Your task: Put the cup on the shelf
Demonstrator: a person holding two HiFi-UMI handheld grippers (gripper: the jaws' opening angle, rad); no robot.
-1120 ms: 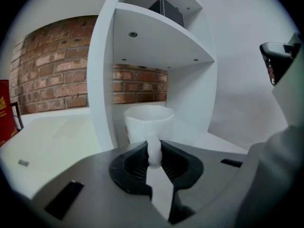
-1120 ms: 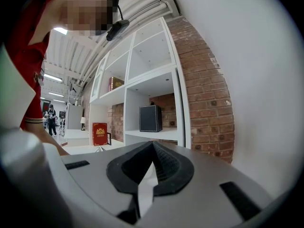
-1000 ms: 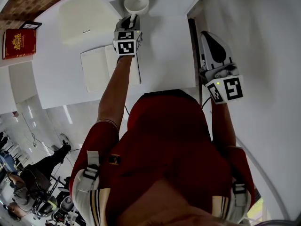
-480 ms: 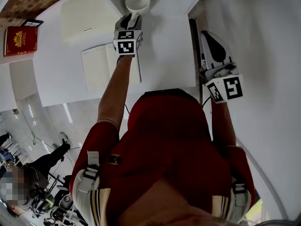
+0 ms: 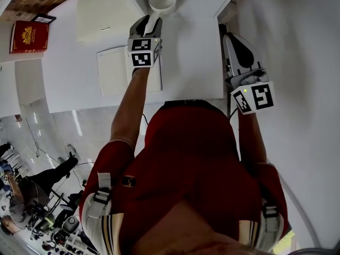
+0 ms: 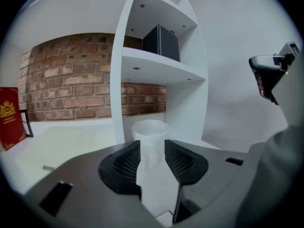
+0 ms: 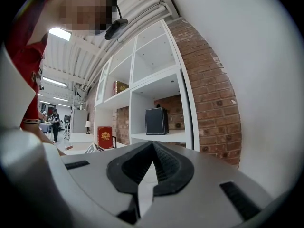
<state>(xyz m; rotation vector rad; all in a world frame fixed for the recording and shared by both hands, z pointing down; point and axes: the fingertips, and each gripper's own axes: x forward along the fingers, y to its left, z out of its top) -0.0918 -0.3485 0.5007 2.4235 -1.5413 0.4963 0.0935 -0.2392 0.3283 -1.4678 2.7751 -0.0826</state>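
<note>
The left gripper (image 6: 152,148) was held released, its jaws spread wide after having just been opening, and nothing was pressed by its pads. The cup (image 6: 149,136), white and upright, was seen just ahead of the jaw tips, framed in the gap between them but not touched by either jaw. It was set down on the white surface at the foot of the shelf (image 6: 156,68), just to the right of the upright divider as seen from this gripper; whether it stood fully inside the lowest compartment could not be told. A black box (image 6: 161,42) was seen above and beyond the gripper on the next board up, and a brick wall (image 6: 71,80) was seen behind the shelf to the gripper's left. A red book (image 6: 9,118) was stood far off to the same side. In the head view, an open notebook (image 5: 119,70) was laid on the desk (image 5: 191,62) beneath and just left of the left gripper.

The right gripper (image 7: 153,145) was held clenched, its jaw tips brought together with nothing between them. It was kept well to the right of the left gripper, off the desk's edge and beside a plain white wall (image 5: 297,47), with the shelf ahead of it.
</note>
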